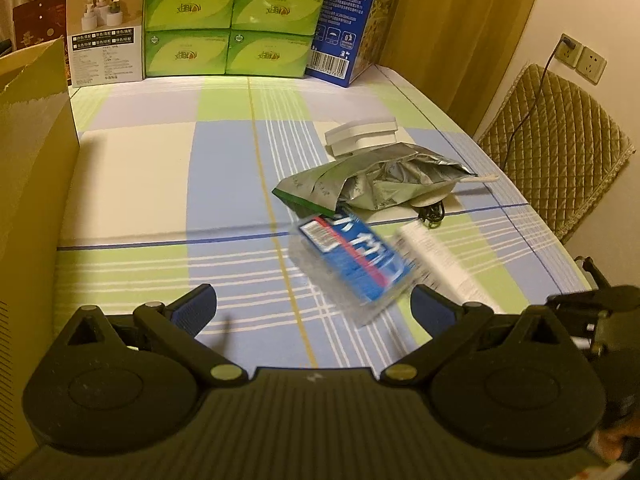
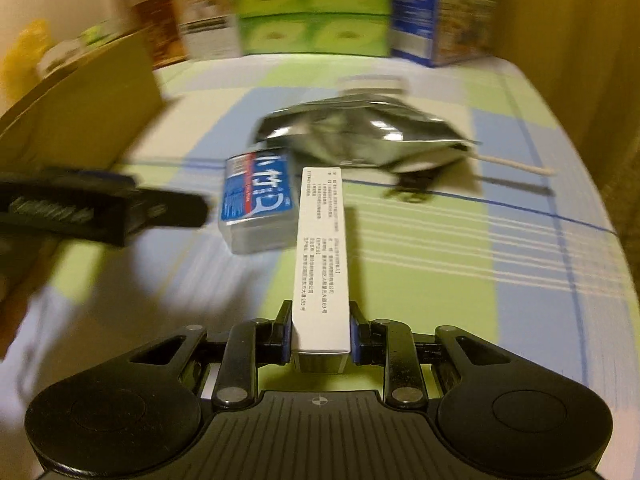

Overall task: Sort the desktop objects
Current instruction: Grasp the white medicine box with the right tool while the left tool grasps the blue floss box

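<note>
My left gripper [image 1: 316, 308] stands open just above the checked tablecloth, with nothing between its fingers. A blue tissue pack [image 1: 356, 264] lies blurred just ahead of its right finger. In the right wrist view the same pack [image 2: 256, 200] lies left of a long white box [image 2: 322, 260]. My right gripper [image 2: 320, 340] is shut on the near end of that box, which sticks forward over the table. A crumpled silver foil bag [image 1: 376, 184] lies behind the pack. In front of the bag [image 2: 360, 136] a small dark object peeks out.
A tall cardboard box [image 1: 32, 160] walls off the left side. Green tissue boxes [image 1: 228, 20], a white product box [image 1: 106, 28] and a blue carton [image 1: 344, 20] line the back. A white block [image 1: 360, 136] and a cotton swab [image 1: 484, 178] lie by the bag. A quilted chair [image 1: 556, 152] stands beyond the right edge.
</note>
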Tool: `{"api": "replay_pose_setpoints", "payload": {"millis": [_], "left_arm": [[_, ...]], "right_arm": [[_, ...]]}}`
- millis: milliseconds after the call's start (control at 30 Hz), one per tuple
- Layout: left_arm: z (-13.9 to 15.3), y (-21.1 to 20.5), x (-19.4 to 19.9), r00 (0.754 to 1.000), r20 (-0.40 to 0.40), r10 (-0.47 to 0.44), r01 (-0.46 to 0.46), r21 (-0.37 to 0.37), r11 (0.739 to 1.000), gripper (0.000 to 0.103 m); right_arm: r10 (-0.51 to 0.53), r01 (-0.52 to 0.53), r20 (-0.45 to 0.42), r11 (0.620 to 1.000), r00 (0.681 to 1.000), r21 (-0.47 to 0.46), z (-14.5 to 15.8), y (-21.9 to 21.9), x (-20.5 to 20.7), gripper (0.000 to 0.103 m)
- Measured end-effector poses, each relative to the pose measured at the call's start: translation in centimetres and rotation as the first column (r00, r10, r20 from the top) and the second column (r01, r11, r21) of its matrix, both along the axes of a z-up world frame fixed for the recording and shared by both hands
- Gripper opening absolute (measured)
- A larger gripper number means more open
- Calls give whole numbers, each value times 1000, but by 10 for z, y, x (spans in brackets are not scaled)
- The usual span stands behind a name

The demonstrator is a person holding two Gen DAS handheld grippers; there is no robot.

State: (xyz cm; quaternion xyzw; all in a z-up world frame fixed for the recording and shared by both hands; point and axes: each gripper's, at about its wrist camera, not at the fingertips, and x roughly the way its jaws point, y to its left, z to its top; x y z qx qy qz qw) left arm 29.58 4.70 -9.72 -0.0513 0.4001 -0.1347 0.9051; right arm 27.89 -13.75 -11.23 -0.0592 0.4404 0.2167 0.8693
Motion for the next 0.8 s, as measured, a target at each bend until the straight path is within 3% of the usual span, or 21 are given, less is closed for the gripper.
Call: {"api": "replay_pose_setpoints", "payload": {"millis": [100,300,433,533,700,800], "left_arm": [[-1,-4,3,1000,3,1,-1,-7,1000,101],[-9,-18,14,1000,21,-13,13,8,1000,98],[-17,-28,22,999,10,-31,31,15,999,84],[-23,-36,25,999,11,-46,46,51,998,67],[-25,-36,17,999,10,-38,37,94,995,56],[-20,-34,1,999,-18,-48,50,108,993,55]], "right_arm": [[28,-28,-3,1000,1000,10,-2,3,-5,23],[-75,75,20,997,997,-16,-2,-10,4,23],[-90,91,35,996,995,-26,-1,-12,4,23],[-96,97,44,995,994,-26,-1,-12,4,23],[-111,112,42,994,993,-7,-2,-15,4,23],[-129,129,31,992,991,6,0,-20,-1,23]]}}
